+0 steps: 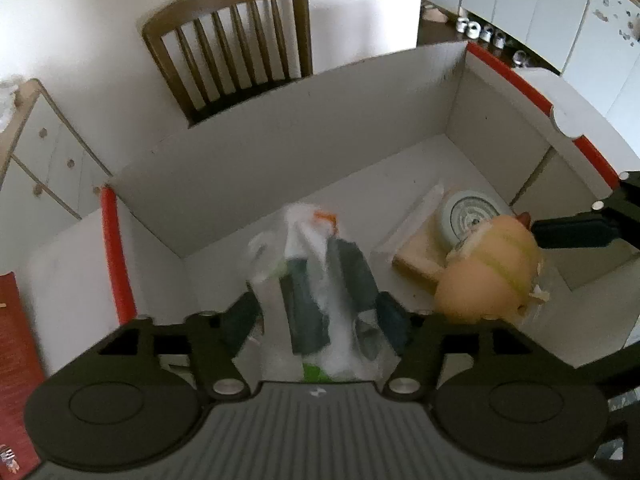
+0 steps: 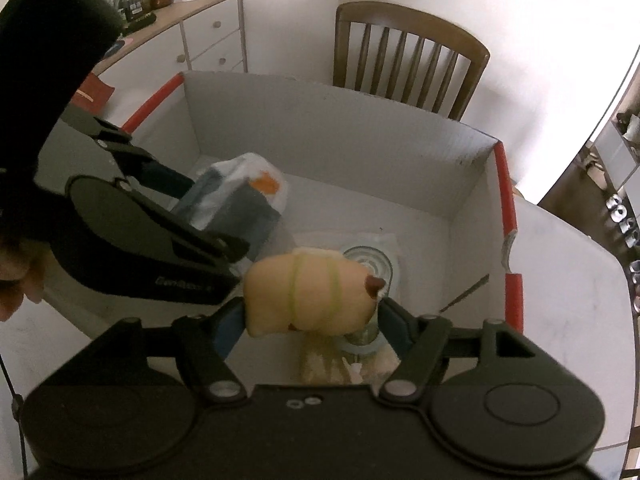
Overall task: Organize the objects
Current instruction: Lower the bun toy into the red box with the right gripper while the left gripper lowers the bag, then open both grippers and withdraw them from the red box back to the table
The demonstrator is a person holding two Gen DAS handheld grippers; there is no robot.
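Reaching down into the white cardboard box [image 1: 280,128], I hold both my claws over its floor. My left gripper [image 1: 320,320] has its fingers spread, and a clear plastic bag [image 1: 312,280] with dark and white things inside stands between them; the picture is blurred there, so I cannot say if the pads touch the bag. In the right wrist view this bag [image 2: 240,200] is near the left wall of the box, with an orange patch on its top.

My right gripper [image 2: 312,320] is also spread wide. Between its blue fingers [image 2: 230,326] is a soft beige bundle [image 2: 308,292] with thin green bands around it and a brown tip on one end. If the pads press on it or only stand beside it, I cannot tell. Under the bundle, on the box floor, lies a round tin [image 2: 370,264] on a flat pale packet [image 1: 416,256].

Behind the box stands a wooden chair [image 1: 236,40] by the white wall.
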